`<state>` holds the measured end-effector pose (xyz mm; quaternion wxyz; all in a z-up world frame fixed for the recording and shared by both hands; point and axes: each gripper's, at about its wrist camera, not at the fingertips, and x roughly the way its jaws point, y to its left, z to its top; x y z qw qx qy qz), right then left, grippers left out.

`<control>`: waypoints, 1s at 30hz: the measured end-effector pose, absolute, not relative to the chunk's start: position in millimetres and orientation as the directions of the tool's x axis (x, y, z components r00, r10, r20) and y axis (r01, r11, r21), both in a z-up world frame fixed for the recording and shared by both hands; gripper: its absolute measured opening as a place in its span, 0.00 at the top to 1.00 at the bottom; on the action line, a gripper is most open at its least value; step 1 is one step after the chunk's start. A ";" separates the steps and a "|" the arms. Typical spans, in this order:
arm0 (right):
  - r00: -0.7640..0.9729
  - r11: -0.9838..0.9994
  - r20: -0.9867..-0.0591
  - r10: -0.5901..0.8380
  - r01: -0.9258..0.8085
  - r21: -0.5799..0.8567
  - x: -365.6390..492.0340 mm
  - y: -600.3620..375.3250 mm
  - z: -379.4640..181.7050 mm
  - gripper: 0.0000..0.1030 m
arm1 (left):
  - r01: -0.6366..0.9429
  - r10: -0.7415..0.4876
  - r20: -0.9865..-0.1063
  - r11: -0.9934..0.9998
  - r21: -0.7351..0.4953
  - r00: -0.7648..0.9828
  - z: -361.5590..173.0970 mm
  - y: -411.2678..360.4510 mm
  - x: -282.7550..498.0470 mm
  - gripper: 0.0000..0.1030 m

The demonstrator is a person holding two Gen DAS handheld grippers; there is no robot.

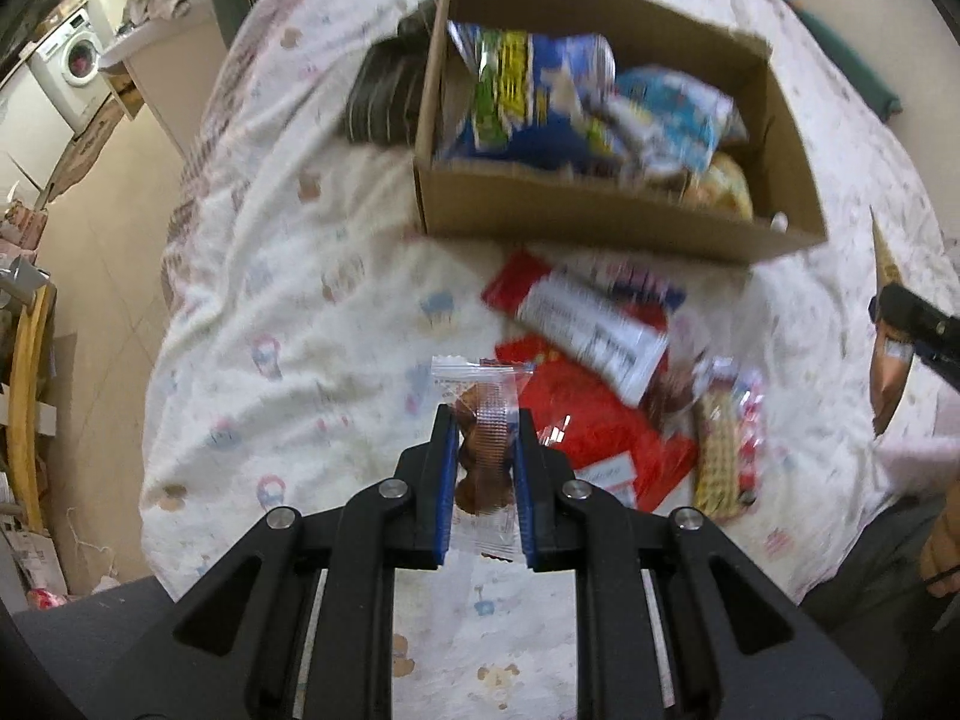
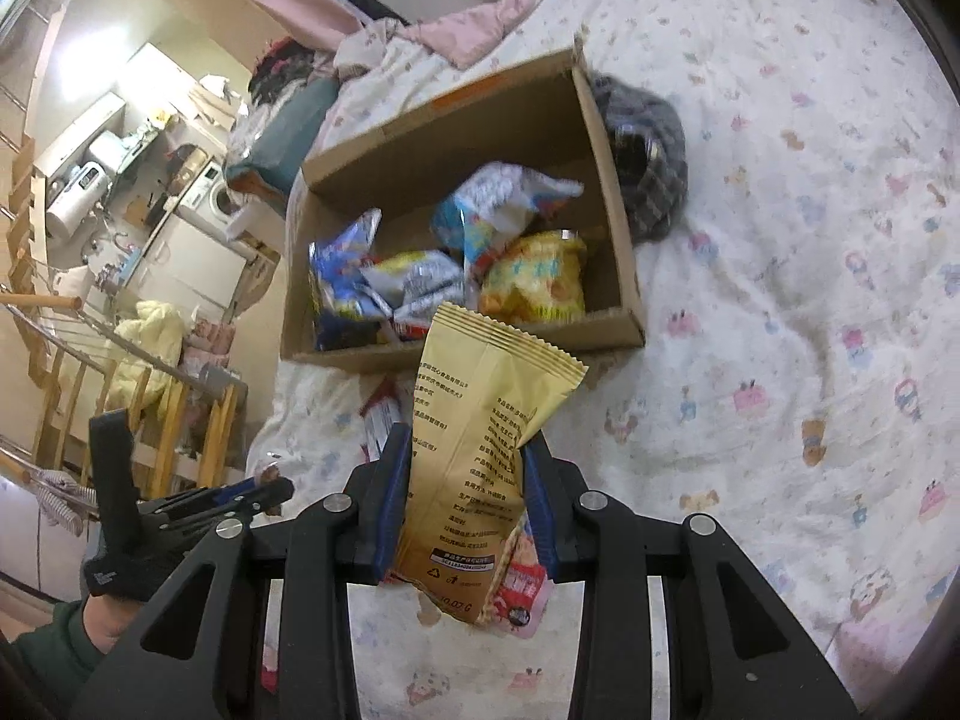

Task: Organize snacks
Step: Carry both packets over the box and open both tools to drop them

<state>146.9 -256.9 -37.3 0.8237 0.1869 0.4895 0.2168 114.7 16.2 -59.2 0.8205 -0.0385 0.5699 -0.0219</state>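
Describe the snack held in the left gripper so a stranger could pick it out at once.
Start at the open cardboard box on the bed. Nearer than it, past the red packets, the left gripper pinches a small clear wrapper. Unlike its printed neighbours, it is transparent, showing a brown snack inside.

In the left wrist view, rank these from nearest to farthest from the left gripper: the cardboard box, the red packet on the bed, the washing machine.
1. The red packet, on the bed just right of the left gripper, whose fingers are shut on a clear-wrapped snack.
2. The cardboard box, ahead and up the bed, holding snack bags.
3. The washing machine, far left, off the bed.
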 end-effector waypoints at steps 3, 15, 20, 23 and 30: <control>0.465 0.842 -0.710 0.528 -0.180 0.508 152.4 -260.1 -25.7 0.64 | -0.021 -0.079 -0.920 0.995 -0.094 0.384 -46.5 23.9 133.1 0.86; 0.534 0.846 -0.671 0.515 -0.193 0.496 198.7 -260.8 -0.9 0.64 | -0.028 -0.047 -0.885 0.997 -0.068 0.464 -8.5 25.7 209.2 0.86; 0.543 0.872 -0.690 0.478 -0.202 0.445 223.9 -257.2 0.1 0.64 | -0.016 -0.043 -0.883 0.998 -0.057 0.467 -13.3 15.8 241.8 0.86; 0.535 0.890 -0.715 0.449 -0.198 0.411 242.0 -254.3 -5.6 0.64 | -0.001 -0.023 -0.885 1.000 -0.026 0.465 -22.2 9.2 256.3 0.86; 0.489 0.922 -0.782 0.386 -0.209 0.325 276.3 -233.9 -31.2 0.64 | -0.007 -0.054 -0.917 0.998 -0.062 0.395 -58.8 10.3 295.7 0.86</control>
